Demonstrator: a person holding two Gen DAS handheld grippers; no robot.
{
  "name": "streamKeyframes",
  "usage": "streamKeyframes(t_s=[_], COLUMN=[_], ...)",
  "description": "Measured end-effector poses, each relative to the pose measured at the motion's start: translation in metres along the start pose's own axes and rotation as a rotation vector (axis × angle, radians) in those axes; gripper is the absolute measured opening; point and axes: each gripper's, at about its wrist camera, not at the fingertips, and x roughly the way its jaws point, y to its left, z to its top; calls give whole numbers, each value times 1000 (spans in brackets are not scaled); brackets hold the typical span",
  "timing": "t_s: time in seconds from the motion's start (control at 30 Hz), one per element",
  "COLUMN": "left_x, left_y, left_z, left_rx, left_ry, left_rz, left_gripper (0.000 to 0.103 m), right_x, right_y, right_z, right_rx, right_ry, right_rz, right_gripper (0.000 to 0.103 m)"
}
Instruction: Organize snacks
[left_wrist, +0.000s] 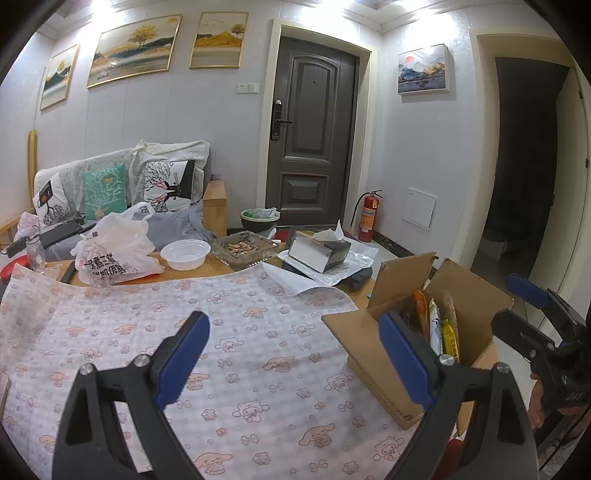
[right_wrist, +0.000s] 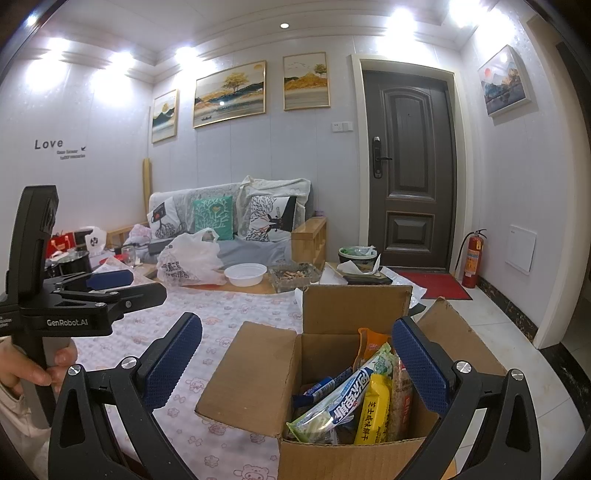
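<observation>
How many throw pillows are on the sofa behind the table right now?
3, in a row on the sofa: a white pillow with a tree print at the left end, a teal pillow in the middle, a black-and-white pillow on the right. The plastic bag may hide more.

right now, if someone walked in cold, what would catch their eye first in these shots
Probably the open cardboard box at the table's near right corner, crammed with upright snack packets, a bright yellow packet standing out. Next, the pink cartoon-print tablecloth spread bare beside it. Both claws hang open and empty, the right claw over the box, the left claw over the cloth.
</observation>
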Motion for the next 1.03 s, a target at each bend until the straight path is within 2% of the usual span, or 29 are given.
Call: streamKeyframes(t_s=[1.03], left_x=[1], left_y=[1], left_z=[0], left_rx=[-5], left_ry=[5], left_rz=[-13], left_gripper=[91], right_x=[-1], right_y=[-1], right_z=[2], right_rx=[0], right_ry=[3], right_rz=[-1], right_gripper=[103])
